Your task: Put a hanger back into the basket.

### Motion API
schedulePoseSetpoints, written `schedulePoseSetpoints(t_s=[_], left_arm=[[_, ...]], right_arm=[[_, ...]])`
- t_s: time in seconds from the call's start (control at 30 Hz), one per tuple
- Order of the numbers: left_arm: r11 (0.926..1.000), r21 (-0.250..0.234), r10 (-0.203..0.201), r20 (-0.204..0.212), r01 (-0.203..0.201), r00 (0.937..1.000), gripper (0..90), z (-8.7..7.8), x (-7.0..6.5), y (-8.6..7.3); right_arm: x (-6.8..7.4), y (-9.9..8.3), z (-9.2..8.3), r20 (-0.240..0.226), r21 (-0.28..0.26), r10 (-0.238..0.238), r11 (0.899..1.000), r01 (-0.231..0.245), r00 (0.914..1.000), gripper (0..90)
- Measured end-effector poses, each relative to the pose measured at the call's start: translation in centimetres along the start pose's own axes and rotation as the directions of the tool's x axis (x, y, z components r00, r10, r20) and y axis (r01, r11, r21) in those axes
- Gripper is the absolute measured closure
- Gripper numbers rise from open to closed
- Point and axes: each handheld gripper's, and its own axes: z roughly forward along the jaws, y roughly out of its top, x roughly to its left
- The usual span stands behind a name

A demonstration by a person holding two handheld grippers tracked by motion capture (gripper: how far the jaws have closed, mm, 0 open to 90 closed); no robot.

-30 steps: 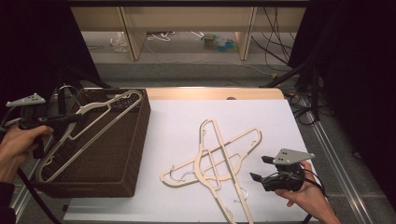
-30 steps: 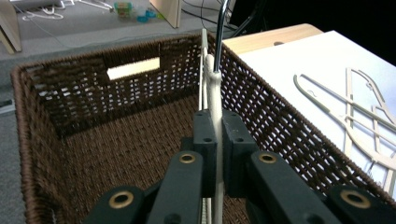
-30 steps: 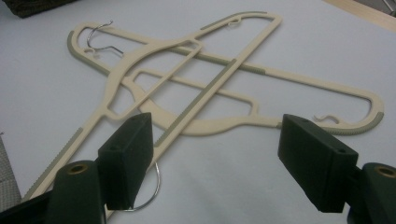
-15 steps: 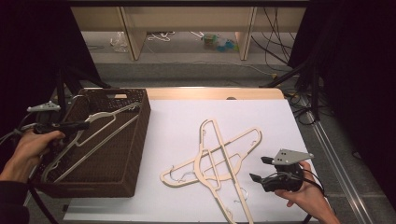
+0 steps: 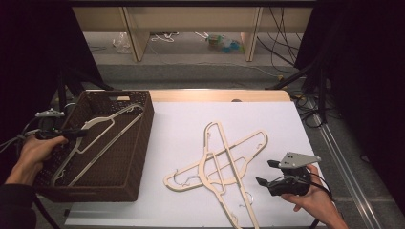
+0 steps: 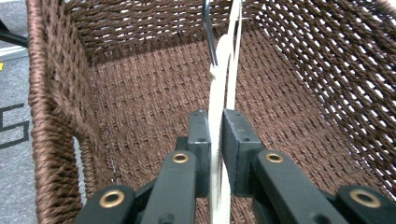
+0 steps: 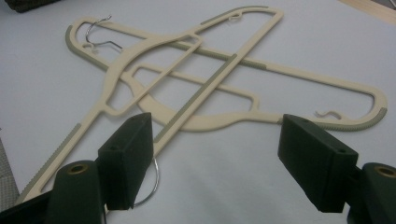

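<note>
Left hand-held gripper [image 6: 215, 140]: jaws clamped on cream hanger [image 5: 98, 138], just now easing slightly apart, hanger between the pads.
Held hanger: inside the woven basket [image 5: 143, 143], at 9 o'clock on the tabletop [image 5: 181, 119], tilted against the far wall.
Basket walls: high on all sides, close about the hanger; open only from above.
Right hand-held gripper [image 5: 266, 172]: jaws wide apart, nothing between them, at 4 o'clock.
Crossed hangers [image 7: 196, 88]: two, flat at centre, just ahead of the right jaws.
Open room: bare white tabletop from 12 to 2 o'clock.
</note>
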Motion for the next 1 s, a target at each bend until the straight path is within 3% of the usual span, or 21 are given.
schedulePoseSetpoints(t_s=[0.13, 0.3, 0.4, 0.43, 0.47, 0.5, 0.53, 0.57, 0.67, 0.77, 0.83, 1.0], left_arm=[[1.0, -0.006, -0.004, -0.037, 0.003, 0.9993, 80.4, 0.1, 0.1, -0.1], [1.0, -0.002, -0.01, -0.043, 0.01, 0.999, 79.0, 0.2, 0.3, -0.2], [0.9984, -0.033, -0.049, -0.07, 0.047, 0.9963, 72.6, 0.3, 0.1, -0.2], [0.9999, 0.006, -0.013, -0.077, 0.014, 0.9969, 70.6, -0.1, 0.3, -0.2], [0.9999, 0.006, -0.013, -0.077, 0.014, 0.9969, 67.7, -0.1, 0.3, -0.2], [0.9977, -0.041, -0.059, -0.098, 0.055, 0.9935, 64.9, -0.2, -0.1, -0.2], [0.9977, -0.041, -0.059, -0.098, 0.055, 0.9935, 63.1, -0.2, -0.1, -0.2], [0.9997, -0.014, -0.023, -0.105, 0.021, 0.9942, 63.1, -0.6, 0.0, -0.1], [0.9993, -0.035, -0.016, -0.15, 0.011, 0.9886, 55.2, -1.3, -0.5, 0.1], [0.999, -0.039, 0.014, -0.145, -0.02, 0.9893, 59.4, -1.7, -0.8, 0.5], [0.9984, -0.007, 0.055, -0.148, -0.056, 0.9874, 63.9, -1.4, -1.0, 0.7], [0.9977, 0.023, 0.067, -0.145, -0.064, 0.9871, 76.3, -0.5, -0.8, 0.7]], right_arm=[[0.0, -0.1, 0.0, 0.0, 0.0, -0.001, 1.0, 0.001, 1.0, 27.8], [0.0, 0.0, 0.0, -0.002, 0.002, 0.005, 1.0, -0.005, 1.0, 27.8], [0.0, -0.1, 0.0, -0.002, 0.002, 0.003, 1.0, -0.003, 1.0, 27.8], [0.0, 0.0, 0.0, 0.0, -0.001, 0.001, 1.0, -0.001, 1.0, 27.8], [0.0, 0.0, 0.0, 0.003, -0.002, 0.002, 1.0, -0.002, 1.0, 27.8], [0.0, 0.0, 0.0, 0.001, -0.002, 0.001, 1.0, -0.001, 1.0, 27.8], [0.0, 0.0, 0.0, 0.001, -0.005, -0.005, 1.0, 0.005, 1.0, 27.8], [0.0, 0.0, 0.0, 0.001, -0.005, -0.005, 1.0, 0.005, 1.0, 27.8], [0.1, 0.0, 0.0, -0.003, 0.002, 0.004, 1.0, -0.004, 1.0, 27.8], [0.1, 0.0, 0.1, -0.002, 0.002, 0.006, 1.0, -0.006, 1.0, 27.8], [0.1, 0.0, 0.1, -0.001, 0.004, 0.007, 1.0, -0.007, 1.0, 27.8], [0.1, 0.0, 0.0, 0.0, 0.003, 0.003, 1.0, -0.003, 1.0, 27.8]])
